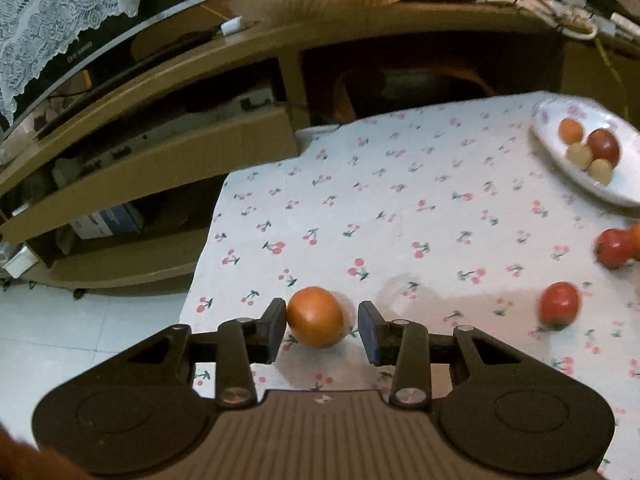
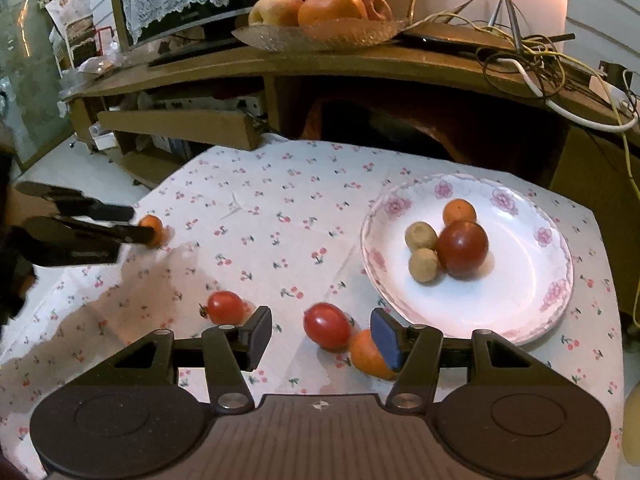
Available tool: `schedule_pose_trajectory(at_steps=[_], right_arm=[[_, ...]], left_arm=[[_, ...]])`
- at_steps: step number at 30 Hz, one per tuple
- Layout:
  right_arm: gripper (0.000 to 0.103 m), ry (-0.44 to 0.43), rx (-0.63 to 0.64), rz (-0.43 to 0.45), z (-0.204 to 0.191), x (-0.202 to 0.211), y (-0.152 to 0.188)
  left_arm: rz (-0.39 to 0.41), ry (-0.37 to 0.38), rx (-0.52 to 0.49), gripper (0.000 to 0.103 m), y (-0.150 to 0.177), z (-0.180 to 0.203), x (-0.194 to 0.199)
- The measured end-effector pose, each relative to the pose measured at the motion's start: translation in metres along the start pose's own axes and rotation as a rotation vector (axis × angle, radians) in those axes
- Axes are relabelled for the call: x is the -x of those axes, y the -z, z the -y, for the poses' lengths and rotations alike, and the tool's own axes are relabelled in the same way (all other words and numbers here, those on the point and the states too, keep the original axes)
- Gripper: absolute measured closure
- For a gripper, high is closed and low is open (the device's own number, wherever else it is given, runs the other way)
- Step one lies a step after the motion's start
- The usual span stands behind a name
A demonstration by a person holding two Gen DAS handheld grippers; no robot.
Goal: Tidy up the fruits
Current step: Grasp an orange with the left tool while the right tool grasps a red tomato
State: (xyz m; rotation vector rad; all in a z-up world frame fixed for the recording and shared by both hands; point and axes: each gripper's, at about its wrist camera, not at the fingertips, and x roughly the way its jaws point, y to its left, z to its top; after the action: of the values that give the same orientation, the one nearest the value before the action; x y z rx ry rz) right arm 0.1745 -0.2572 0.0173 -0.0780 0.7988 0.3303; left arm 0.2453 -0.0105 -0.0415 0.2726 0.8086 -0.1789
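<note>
A small orange [image 1: 316, 316] lies on the cherry-print cloth [image 1: 400, 200] near the table's left edge. My left gripper [image 1: 322, 312] stands open around it: the left pad touches the fruit, the right pad is clear of it. The right wrist view shows that left gripper [image 2: 142, 224] and the orange [image 2: 154, 230] at the far left. My right gripper [image 2: 320, 320] is open over a red tomato [image 2: 327, 326], and a small orange fruit [image 2: 370, 356] lies against its right finger. A flowered white plate [image 2: 552, 292] holds a dark red tomato [image 2: 462, 248], a small orange [image 2: 459, 211] and two tan fruits.
Another tomato [image 2: 224, 307] lies left of my right gripper. A damp patch [image 2: 152, 280] darkens the cloth at the front left. Behind the table stands a wooden media stand [image 2: 360, 64] with a glass bowl of large fruit [image 2: 320, 36] and tangled cables [image 2: 540, 68].
</note>
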Motion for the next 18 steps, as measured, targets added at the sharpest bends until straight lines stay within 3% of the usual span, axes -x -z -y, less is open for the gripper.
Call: schedule_pose_trajectory(at_steps=[3,11,16,18], right_arm=[[0.046,-0.016,0.019,0.011,-0.006,0.001,-0.002],[0.046,-0.074,0.100,-0.022,-0.041,-0.017,0.000],[0.049,-0.100,0.122,-0.059,-0.055,-0.036,0.001],[0.055,-0.106,0.123,-0.067,-0.058,-0.044,-0.001]], left_arm=[[-0.011,0.025,0.049,0.060,0.000,-0.004,-0.005],[-0.019,0.077,0.037,0.067,0.003,-0.002,0.000],[-0.026,0.138,0.037,0.067,0.004,0.002,0.005],[-0.023,0.154,0.020,0.067,0.004,0.005,0.006]])
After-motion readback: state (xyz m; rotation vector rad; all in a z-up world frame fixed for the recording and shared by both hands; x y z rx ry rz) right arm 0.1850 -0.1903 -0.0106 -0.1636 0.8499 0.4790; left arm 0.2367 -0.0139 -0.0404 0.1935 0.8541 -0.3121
